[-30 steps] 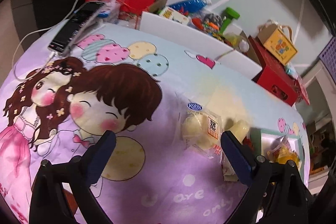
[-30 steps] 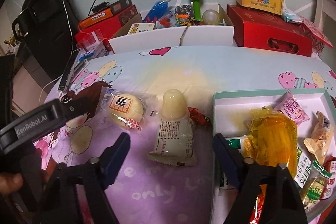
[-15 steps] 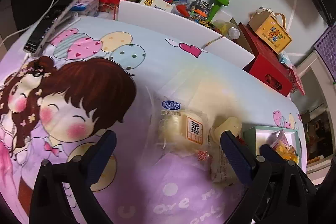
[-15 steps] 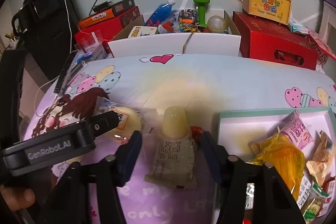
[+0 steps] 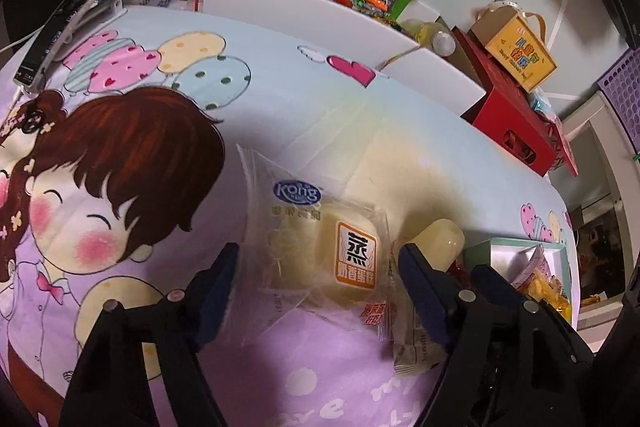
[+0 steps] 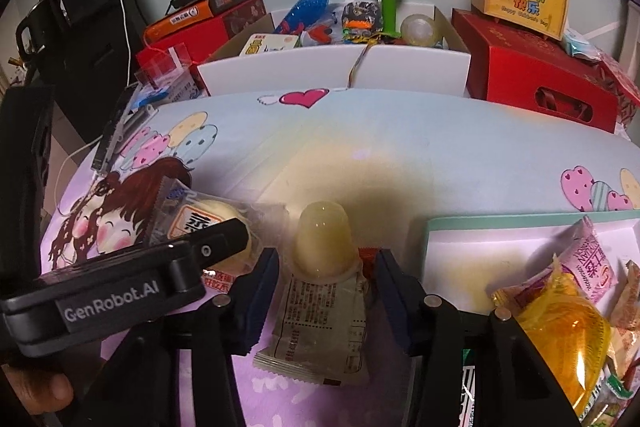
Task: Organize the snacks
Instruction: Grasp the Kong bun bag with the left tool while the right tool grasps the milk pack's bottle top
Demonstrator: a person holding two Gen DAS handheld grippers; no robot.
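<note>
A wrapped steamed cake (image 5: pixel 320 259) lies on the cartoon cloth; it also shows in the right wrist view (image 6: pixel 208 223). My left gripper (image 5: pixel 316 259) is open, its fingers on either side of the cake. A pale jelly cup in a wrapper (image 6: pixel 324 287) lies to the cake's right; it also shows in the left wrist view (image 5: pixel 436 243). My right gripper (image 6: pixel 326 267) is open, narrowed around the jelly cup without pressing it. A teal-rimmed tray (image 6: pixel 480 223) on the right holds several snack packets.
A small red packet (image 6: pixel 366 255) lies behind the jelly cup. White boxes (image 6: pixel 332 71) of toys and bottles, red boxes (image 6: pixel 536 67) and a yellow gift box (image 6: pixel 520 5) line the far edge. A phone (image 5: pixel 68 23) lies at the far left.
Both grippers moved forward and down. The left now straddles the cake. The right has narrowed its jaws around the jelly cup.
</note>
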